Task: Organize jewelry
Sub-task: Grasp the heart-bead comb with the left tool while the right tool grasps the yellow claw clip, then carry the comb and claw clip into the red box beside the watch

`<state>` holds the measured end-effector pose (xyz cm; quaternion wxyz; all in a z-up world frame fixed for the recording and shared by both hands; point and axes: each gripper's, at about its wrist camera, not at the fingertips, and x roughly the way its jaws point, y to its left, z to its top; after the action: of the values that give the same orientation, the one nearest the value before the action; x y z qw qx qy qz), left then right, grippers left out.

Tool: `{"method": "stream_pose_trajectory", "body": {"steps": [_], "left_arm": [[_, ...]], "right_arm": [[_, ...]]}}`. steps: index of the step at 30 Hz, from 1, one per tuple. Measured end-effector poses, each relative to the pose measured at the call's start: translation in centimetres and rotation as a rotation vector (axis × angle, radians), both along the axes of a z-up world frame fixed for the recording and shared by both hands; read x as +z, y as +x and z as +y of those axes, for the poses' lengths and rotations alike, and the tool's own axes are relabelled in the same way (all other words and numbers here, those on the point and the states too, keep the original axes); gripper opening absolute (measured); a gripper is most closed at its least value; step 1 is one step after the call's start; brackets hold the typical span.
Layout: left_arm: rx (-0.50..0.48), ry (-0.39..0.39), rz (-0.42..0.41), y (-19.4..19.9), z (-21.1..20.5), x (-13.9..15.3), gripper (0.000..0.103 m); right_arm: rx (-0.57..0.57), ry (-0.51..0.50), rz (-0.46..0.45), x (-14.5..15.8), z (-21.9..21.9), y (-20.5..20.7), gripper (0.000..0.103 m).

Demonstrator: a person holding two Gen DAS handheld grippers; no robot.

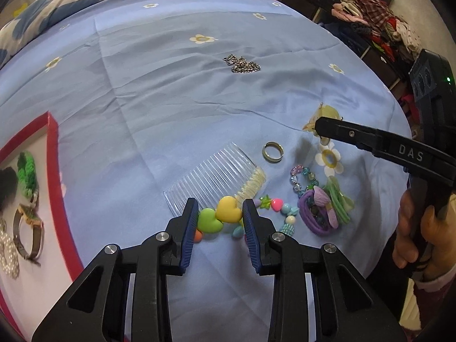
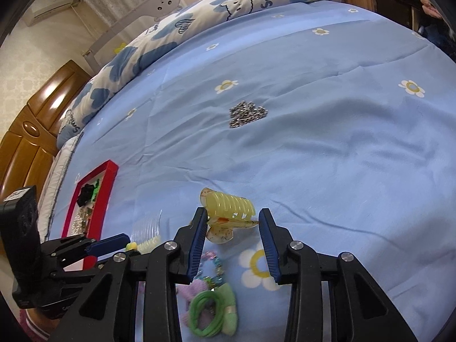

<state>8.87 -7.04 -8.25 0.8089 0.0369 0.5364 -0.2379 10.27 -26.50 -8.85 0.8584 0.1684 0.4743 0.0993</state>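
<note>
**Presently: both tongs open over jewelry on the bed**

Left wrist view: the left tongs (image 1: pixel 220 215) stand open, jaws apart and holding nothing, poised above the yellow heart bead (image 1: pixel 228 213) and green heart bead (image 1: pixel 210 220) of a bead string. Beyond lie a clear hair comb (image 1: pixel 212 178), a metal ring (image 1: pixel 273 152), a beaded bracelet (image 1: pixel 302 177) and purple hair ties (image 1: pixel 315 218), all on the blue bedspread (image 1: pixel 171 85). A silver chain (image 1: pixel 242 64) lies well apart, farther up. A red-rimmed box (image 1: pixel 55 154) at left holds a watch (image 1: pixel 28 232).

Right wrist view: the right tongs (image 2: pixel 232 235) are open, jaws either side of a yellow claw clip (image 2: pixel 228 208); contact cannot be determined. Green hair ties (image 2: pixel 206 315) lie below.
</note>
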Motion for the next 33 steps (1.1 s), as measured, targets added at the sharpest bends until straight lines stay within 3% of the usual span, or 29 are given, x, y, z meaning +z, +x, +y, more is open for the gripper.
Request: {"method": "stream_pose_trajectory", "body": {"steps": [16, 33], "left_arm": [[0.155, -0.024, -0.086, -1.6, 7.3, 4.1, 0.03], [0.393, -0.005, -0.125, -3.9, 19.0, 5.4, 0.03]], "right_arm": [[0.119, 0.042, -0.015, 1.4, 5.9, -1.2, 0.038], [0.358, 0.066, -0.025, 2.7, 18.0, -1.0, 0.038]]}}
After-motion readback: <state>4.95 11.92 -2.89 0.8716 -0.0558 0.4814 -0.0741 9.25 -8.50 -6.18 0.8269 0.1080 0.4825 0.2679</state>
